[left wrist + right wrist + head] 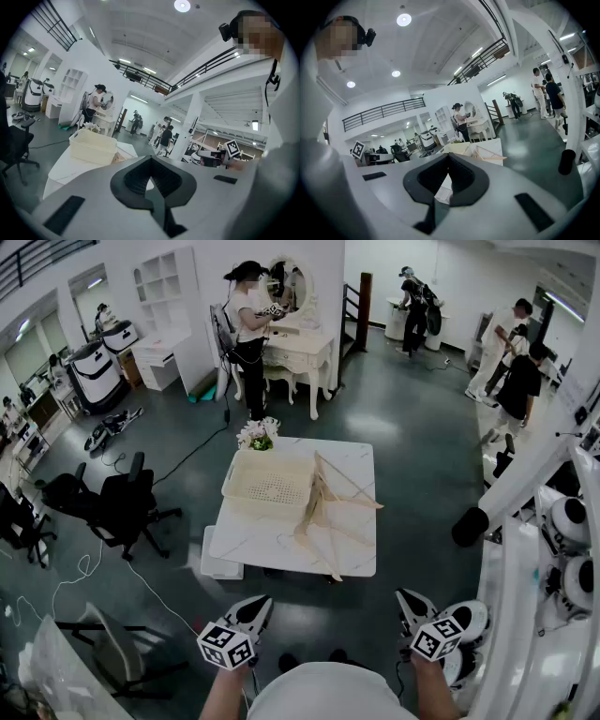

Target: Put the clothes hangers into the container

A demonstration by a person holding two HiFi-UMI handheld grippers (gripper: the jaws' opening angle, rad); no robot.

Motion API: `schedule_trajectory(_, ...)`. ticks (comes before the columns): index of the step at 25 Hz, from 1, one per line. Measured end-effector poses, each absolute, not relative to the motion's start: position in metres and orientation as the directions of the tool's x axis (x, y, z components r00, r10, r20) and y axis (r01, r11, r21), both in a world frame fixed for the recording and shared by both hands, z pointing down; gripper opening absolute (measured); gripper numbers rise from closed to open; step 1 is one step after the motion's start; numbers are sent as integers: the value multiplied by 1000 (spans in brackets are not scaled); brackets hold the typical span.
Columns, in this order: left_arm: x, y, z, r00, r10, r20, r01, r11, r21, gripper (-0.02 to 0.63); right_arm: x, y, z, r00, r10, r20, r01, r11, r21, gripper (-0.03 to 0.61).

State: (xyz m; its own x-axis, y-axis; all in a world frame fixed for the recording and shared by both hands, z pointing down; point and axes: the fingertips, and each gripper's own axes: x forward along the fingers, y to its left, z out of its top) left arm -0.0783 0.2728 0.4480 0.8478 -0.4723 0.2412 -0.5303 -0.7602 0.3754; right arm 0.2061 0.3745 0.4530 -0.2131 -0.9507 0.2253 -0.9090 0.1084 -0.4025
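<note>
Pulling one free could drag others off the near edge, since the pale wooden clothes hangers (330, 507) lie tangled at the middle of the white square counter (272, 545), leaning on the cream plastic basket (242, 486) at its far left corner. The left hand-held gripper (255, 606) and right hand-held gripper (408, 601) hang well short of it, jaws together, empty.

Ctr frame: table (246, 542) free at lower-left. Hangers (325, 507) sprawl across its R half, container (267, 486) fills upper L w/ flowers (258, 434) behind; office chair (122, 502) at L.
</note>
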Motion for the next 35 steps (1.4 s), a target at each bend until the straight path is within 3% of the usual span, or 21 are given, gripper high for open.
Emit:
schedule_trajectory(20,-65,287,455,826,-496,269,-564,-735,377,8,211,378,461,-289,-926,243,-894,170,-415,17)
schedule_trajectory(35,-38,313,454,779,-585,224,-624,-687,372,8,243,392,473,-398,-884,245,-870,279,-407,18)
